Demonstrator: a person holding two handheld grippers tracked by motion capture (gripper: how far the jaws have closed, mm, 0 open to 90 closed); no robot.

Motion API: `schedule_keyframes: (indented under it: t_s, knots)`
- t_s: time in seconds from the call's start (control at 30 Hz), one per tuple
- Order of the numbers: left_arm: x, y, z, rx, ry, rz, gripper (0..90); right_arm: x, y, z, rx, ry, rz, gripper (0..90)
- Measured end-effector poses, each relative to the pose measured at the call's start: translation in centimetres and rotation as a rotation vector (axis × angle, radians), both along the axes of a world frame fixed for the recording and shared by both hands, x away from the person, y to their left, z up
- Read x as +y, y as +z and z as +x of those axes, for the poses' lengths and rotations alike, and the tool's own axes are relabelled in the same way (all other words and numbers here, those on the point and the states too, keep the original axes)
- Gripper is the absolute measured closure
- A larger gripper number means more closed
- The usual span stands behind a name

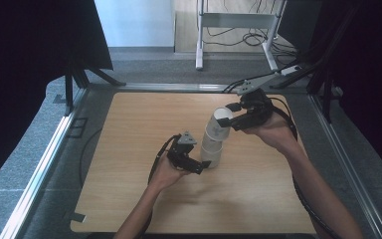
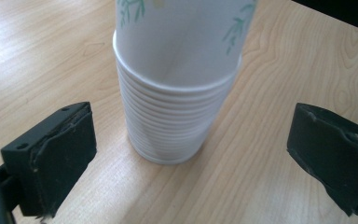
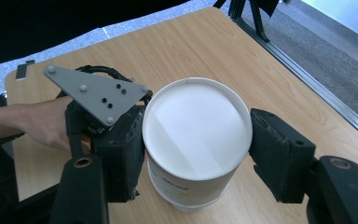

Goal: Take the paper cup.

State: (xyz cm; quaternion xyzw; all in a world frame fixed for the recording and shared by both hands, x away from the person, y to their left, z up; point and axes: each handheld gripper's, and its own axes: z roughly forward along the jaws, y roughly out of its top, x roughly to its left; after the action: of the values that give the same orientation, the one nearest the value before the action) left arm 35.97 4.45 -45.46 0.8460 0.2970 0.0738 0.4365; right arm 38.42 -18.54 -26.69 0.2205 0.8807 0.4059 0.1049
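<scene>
A stack of white paper cups (image 1: 211,153) stands upside down on the wooden table (image 1: 139,124). The top cup (image 1: 218,123) sits raised and partly out of the stack, its flat white base facing up (image 3: 196,128). My right gripper (image 1: 231,118) is shut on that top cup, with its black pads (image 3: 121,149) pressed against both sides near the base. My left gripper (image 1: 204,164) is low beside the foot of the stack (image 2: 172,116). It is open, and its pads (image 2: 60,149) stand well apart from the cups on either side.
The left gripper's grey three-cornered plate (image 3: 98,95) and the hand (image 3: 42,121) holding it lie just behind the cup. Metal rails (image 1: 40,164) border the table, and a dark stand (image 1: 77,74) is at its far left corner. Bare wood (image 1: 258,199) surrounds the stack.
</scene>
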Motion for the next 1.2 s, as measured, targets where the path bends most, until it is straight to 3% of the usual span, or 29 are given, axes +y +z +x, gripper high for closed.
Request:
schedule_keyframes:
  t_s: [0.43, 0.87, 1.2]
  knots:
    - [0.3, -0.1, -1.6, -0.002, -0.036, -0.008, 1.0, -0.6, 0.4, -2.7, 0.003, 0.049, -0.013, 37.7]
    - [0.5, 0.1, -3.5, -0.024, -0.083, -0.009, 1.5, -1.3, -1.7, -4.8, 0.016, 0.079, -0.003, 37.7]
    - [0.5, -0.2, -4.5, -0.026, -0.119, -0.024, 1.7, -1.4, -4.5, -5.8, 0.026, 0.096, 0.001, 37.7]
